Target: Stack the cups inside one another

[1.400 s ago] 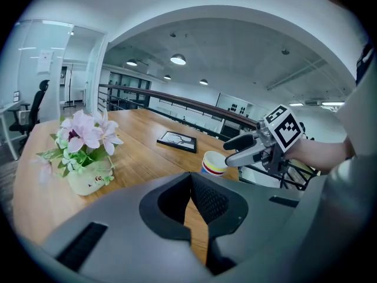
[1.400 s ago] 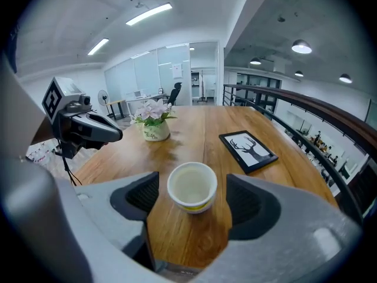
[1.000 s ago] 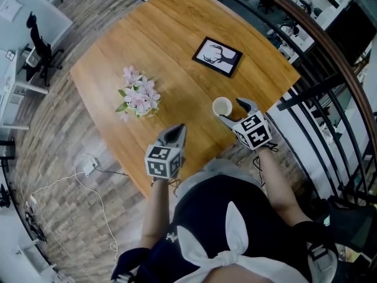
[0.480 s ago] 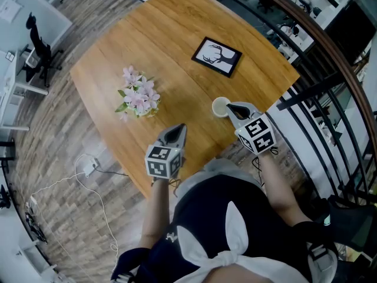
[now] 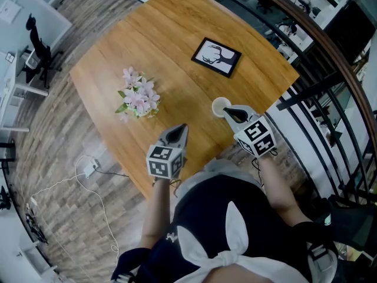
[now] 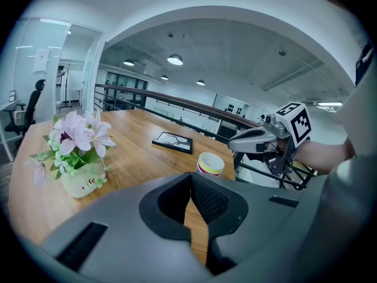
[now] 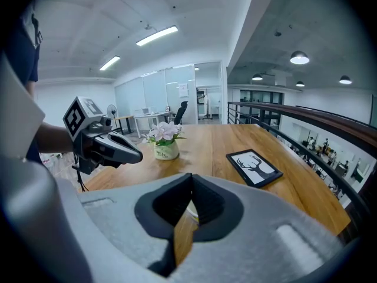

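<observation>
A white paper cup [image 5: 220, 105] with coloured bands stands upright near the table's right edge. It also shows in the left gripper view [image 6: 210, 163], and as a sliver behind the shut jaws in the right gripper view [image 7: 189, 212]. My right gripper [image 5: 226, 109] is shut, and its tip hangs just above the cup's near rim with nothing between the jaws. From the left gripper view the right gripper [image 6: 232, 144] hovers above and right of the cup. My left gripper [image 5: 179, 128] is shut and empty, hovering over the table's near edge, left of the cup.
A pot of pink flowers [image 5: 138, 99] stands left of the cup, and a black-framed deer picture [image 5: 217, 56] lies beyond it. The wooden table [image 5: 165, 34] ends close behind both grippers. A dark railing [image 5: 330, 69] runs along the right.
The right gripper's jaws stood open beside the cup a second ago; they have closed, and the gripper has lifted slightly. The left gripper has kept still.
</observation>
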The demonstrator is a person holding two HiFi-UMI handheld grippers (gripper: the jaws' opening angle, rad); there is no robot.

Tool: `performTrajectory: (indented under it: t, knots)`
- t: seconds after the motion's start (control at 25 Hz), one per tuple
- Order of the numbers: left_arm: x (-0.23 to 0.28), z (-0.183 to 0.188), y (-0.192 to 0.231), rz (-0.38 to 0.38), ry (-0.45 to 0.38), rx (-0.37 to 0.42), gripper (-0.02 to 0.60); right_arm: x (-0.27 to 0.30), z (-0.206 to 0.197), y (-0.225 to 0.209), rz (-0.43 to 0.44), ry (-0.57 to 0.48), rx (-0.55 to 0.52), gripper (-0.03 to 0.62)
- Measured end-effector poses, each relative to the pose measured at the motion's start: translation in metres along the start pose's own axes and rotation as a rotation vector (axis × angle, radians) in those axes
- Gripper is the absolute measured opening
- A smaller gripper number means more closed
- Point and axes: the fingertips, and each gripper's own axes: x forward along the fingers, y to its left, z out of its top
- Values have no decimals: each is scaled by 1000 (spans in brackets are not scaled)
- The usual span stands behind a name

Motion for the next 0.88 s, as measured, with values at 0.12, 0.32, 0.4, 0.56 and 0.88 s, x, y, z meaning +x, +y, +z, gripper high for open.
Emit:
performTrajectory:
  t: [0.12,0.32,0.4,0.56,0.88]
  knots:
    - [3,2,-8,-17,10,11,18,0,3,16,55,-18,27,-3]
    - [13,5,-21,-51,-5,36,18,6,0,44,124,-15,32,-3]
    - [18,5,-28,-69,3,57,18,7,-4,47,131,-6,27,-3]
    - [25,3,-39,-99,10,75,18,6,-8,51,136,3,18,-3]
    - [28,-3,-50,-128,54,93,18,4,-14,51,136,14,14,-3]
